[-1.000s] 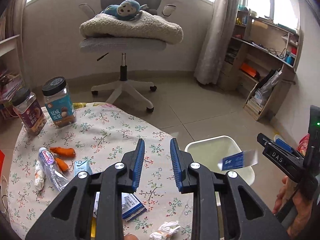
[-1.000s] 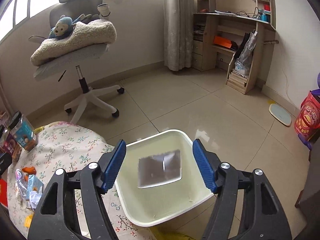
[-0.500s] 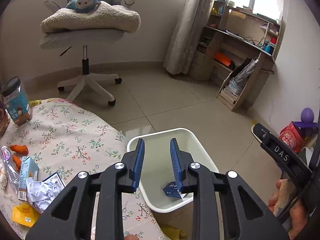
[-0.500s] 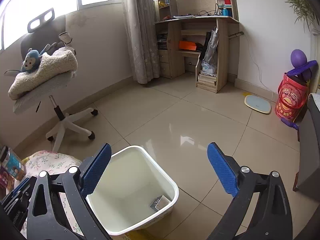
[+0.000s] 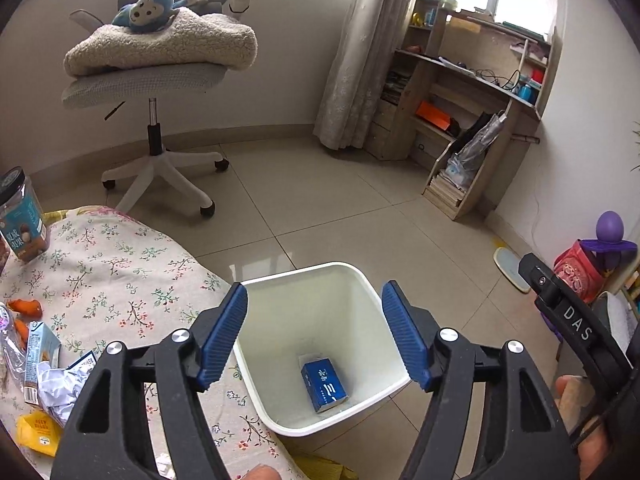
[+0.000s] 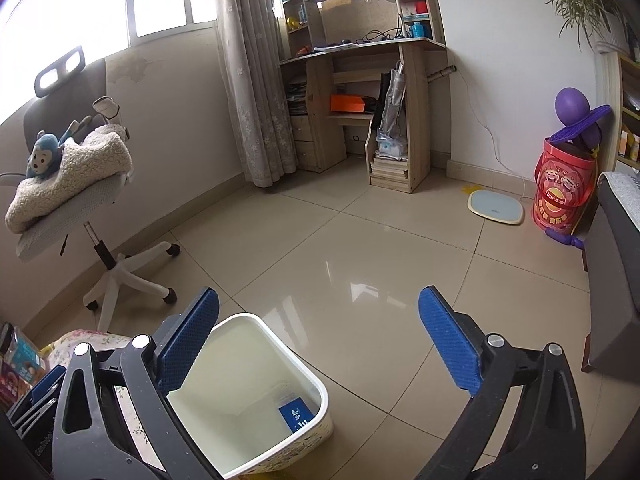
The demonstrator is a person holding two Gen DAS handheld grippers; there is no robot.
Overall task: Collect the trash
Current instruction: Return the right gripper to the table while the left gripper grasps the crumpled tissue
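A white trash bin stands on the floor beside the table; it also shows in the right wrist view. A blue box lies on its bottom, also visible in the right wrist view. My left gripper is open and empty above the bin. My right gripper is open wide and empty, to the right of the bin. Trash lies on the floral table: crumpled paper, a small carton, a yellow packet, an orange wrapper.
A jar stands at the table's far left. A swivel chair with a blanket and plush monkey is behind. A wooden desk, a scale and a red bucket are along the walls.
The box dropped from my right gripper into the bin. My left gripper swung right over the bin and opened. My right gripper opened wider and turned away to the right.
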